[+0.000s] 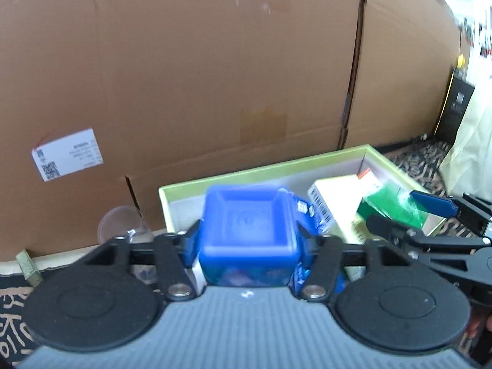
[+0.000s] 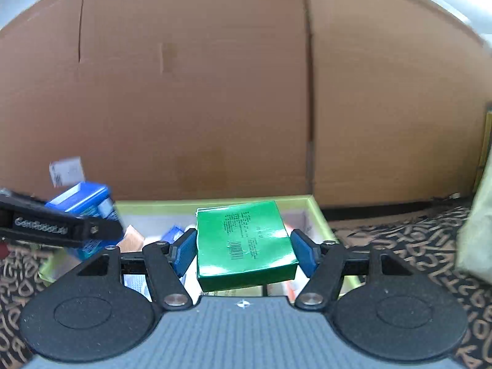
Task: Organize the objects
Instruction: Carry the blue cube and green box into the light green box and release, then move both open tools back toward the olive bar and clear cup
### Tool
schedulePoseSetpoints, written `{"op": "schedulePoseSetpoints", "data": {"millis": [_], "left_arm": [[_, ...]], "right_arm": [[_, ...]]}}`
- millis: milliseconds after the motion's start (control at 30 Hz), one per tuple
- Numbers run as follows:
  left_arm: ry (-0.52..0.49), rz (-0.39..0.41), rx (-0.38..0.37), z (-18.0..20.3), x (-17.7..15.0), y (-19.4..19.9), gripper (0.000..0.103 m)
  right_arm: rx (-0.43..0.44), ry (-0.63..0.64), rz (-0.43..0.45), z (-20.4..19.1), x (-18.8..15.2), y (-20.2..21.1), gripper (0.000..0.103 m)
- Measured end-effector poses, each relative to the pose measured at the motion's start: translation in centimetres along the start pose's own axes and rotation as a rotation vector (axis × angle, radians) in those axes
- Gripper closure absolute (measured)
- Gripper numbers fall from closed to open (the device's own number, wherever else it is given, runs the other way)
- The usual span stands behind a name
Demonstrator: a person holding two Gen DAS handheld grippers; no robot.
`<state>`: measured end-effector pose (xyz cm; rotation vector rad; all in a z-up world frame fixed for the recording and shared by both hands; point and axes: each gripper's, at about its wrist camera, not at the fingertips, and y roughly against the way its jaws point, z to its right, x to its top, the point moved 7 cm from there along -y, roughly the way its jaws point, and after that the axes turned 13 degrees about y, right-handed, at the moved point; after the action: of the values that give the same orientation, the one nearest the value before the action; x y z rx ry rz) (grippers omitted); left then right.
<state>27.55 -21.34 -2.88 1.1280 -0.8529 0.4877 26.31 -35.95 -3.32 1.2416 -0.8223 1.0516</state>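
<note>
A blue plastic box (image 1: 249,230), blurred, sits between the fingers of my left gripper (image 1: 249,235), above the left end of a lime-rimmed tray (image 1: 307,157). The pads stand just off its sides, so this gripper is open. My right gripper (image 2: 243,243) is shut on a flat green box (image 2: 246,240), held tilted over the tray (image 2: 153,204). In the left wrist view the green box (image 1: 381,207) and the right gripper (image 1: 392,210) show at the tray's right end. In the right wrist view a finger (image 2: 77,229) of my left gripper crosses in front of the blue box (image 2: 83,200).
A tall cardboard wall (image 1: 215,77) with a white label (image 1: 67,158) stands right behind the tray. The tray holds a cream box with a barcode (image 1: 335,196) and other small packs. A clear plastic cup (image 1: 123,224) lies at the left and a pale bag (image 1: 470,153) at the right. The cloth (image 2: 399,246) is black with letters.
</note>
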Motion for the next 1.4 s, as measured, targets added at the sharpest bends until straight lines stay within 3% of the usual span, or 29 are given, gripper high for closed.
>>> {"op": "schedulePoseSetpoints", "data": {"millis": [67, 233, 300, 333, 367, 500, 600, 700, 733, 767, 967, 1167, 1400], "left_arm": [[0.008, 0.043, -0.011, -0.5, -0.6, 0.7, 0.014], [0.040, 0.075, -0.006, -1.1, -1.0, 2.1, 0.013], [0.056, 0.085, -0.018, -1.0, -0.8, 2.4, 0.016], [0.058, 0.088, -0.027, -1.3, -0.4, 2.7, 0.017], [0.053, 0.096, -0.021, -1.2, -0.4, 2.8, 0.018], [-0.002, 0.078, 0.047, -1.0, -0.3, 1.3, 0.019], [0.021, 0.023, 0.045, -1.4, -0.8, 0.1, 0.019], [0.063, 0.030, 0.019, -2.2, -0.7, 1.0, 0.009], [0.084, 0.052, 0.005, -2.6, -0.5, 2.0, 0.000], [0.102, 0.081, -0.002, -3.0, -0.2, 3.0, 0.000], [0.135, 0.155, 0.014, -6.5, -1.0, 9.1, 0.000], [0.200, 0.135, 0.154, -13.1, -4.7, 12.3, 0.000], [0.333, 0.083, 0.283, -21.5, -8.0, 14.0, 0.000]], "right_arm": [[0.001, 0.037, -0.049, -0.6, -1.1, -0.6, 0.027], [-0.050, 0.076, 0.052, -0.7, -1.7, 2.6, 0.023], [-0.049, 0.051, 0.060, -0.5, -1.7, 3.2, 0.032], [-0.033, 0.039, 0.052, -0.5, -1.6, 3.2, 0.050], [-0.007, 0.032, 0.032, -0.5, -1.4, 2.6, 0.061], [0.015, 0.025, -0.026, -0.9, -1.4, 1.0, 0.065], [0.019, 0.020, -0.040, -1.1, -1.4, 0.0, 0.064], [0.031, 0.017, -0.051, -1.4, -1.4, 0.2, 0.051], [0.036, 0.013, -0.047, -1.5, -1.3, 0.8, 0.040], [0.035, 0.006, -0.026, -1.7, -1.1, 1.6, 0.034], [0.045, 0.039, 0.097, -4.2, 0.8, 6.8, 0.022], [0.207, 0.084, 0.145, -10.8, 1.3, 9.7, 0.022], [0.420, 0.196, 0.057, -21.5, 0.0, 8.4, 0.022]]}}
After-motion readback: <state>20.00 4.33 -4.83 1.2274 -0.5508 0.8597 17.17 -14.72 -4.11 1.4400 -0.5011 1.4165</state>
